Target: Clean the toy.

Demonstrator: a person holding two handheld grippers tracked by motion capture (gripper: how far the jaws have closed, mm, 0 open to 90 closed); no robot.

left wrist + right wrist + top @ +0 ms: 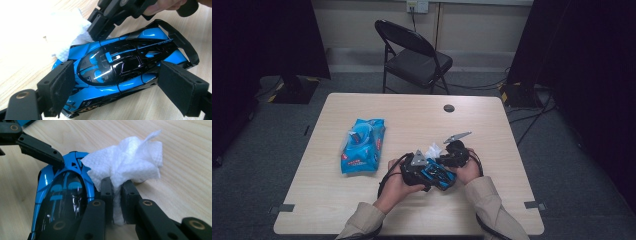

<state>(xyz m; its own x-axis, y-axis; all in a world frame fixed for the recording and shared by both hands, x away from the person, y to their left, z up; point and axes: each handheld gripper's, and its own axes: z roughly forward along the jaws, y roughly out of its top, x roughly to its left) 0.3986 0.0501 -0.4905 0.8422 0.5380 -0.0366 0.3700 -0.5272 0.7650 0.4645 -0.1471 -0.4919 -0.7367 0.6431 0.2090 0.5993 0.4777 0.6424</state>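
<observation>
Wiping of the car [125, 67] was judged to be in hand. The car was gripped across its flanks between the left tool's [117, 87] wide-set pads, low over the table [22, 62]. A wadded tissue [130, 160] was pinched in the right tool [117, 202], nearly closed, and pressed beside the car's nose. The car's long axis ran across the left tool's jaws, tail wing toward its right pad. Next, a stroke along the roof was judged to be called for.
</observation>
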